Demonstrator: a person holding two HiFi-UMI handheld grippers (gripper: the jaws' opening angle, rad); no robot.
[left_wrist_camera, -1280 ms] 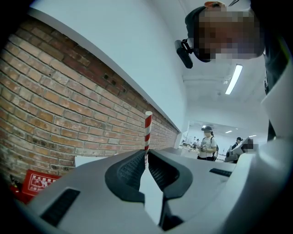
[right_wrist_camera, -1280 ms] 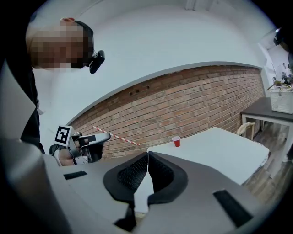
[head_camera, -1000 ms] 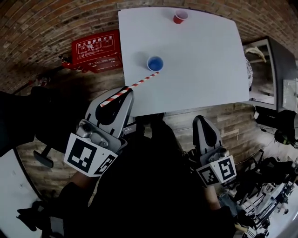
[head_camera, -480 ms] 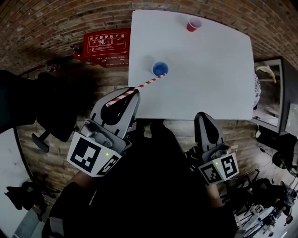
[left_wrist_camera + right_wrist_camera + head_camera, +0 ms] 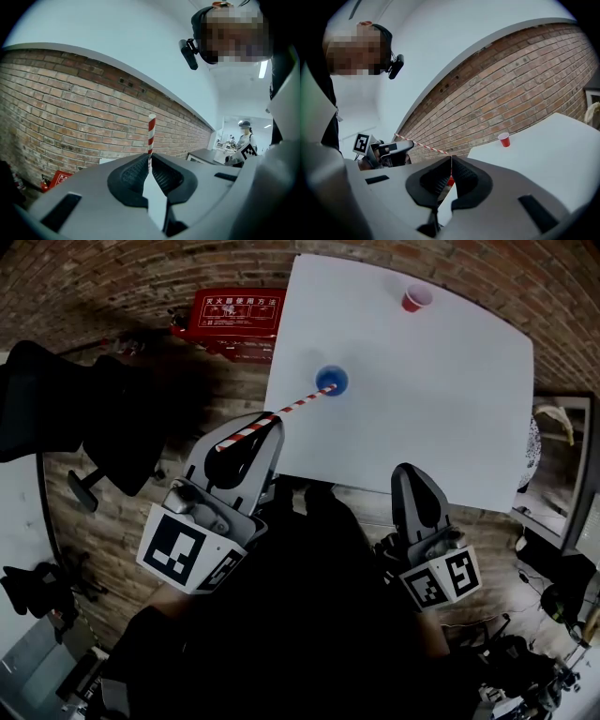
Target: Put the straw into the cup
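- My left gripper [image 5: 255, 427] had its fingers [image 5: 133, 176] pressed together on the red-and-white striped straw [image 5: 277, 413], pinching it near one end.
- In the left gripper view the straw [image 5: 151, 133] stood up from between the dark ribbed pads, with a brick wall [image 5: 70, 103] behind it.
- From the head view, a short stub of the straw stuck out on my left side of the fingers. The long part slanted away across the left edge of the white surface [image 5: 441, 409].
- The straw's far end lay over the mouth of the blue cup [image 5: 331, 381]; I could not tell whether the tip was inside it or just above the rim.
- The blue cup stood upright near the left edge of the surface, about midway along that edge.
- A red cup [image 5: 415, 299] stood upright close to the far edge, well apart from the blue one.
- My right gripper [image 5: 412, 476] hung off the near edge of the surface, its fingers closed against each other with nothing between them [image 5: 451, 161].
- The right gripper view showed the left gripper [image 5: 389, 147] off to the side holding the straw [image 5: 424, 146], and the red cup [image 5: 504, 139] on the surface.
- A red box [image 5: 234, 310] sat on the floor beyond the left edge.
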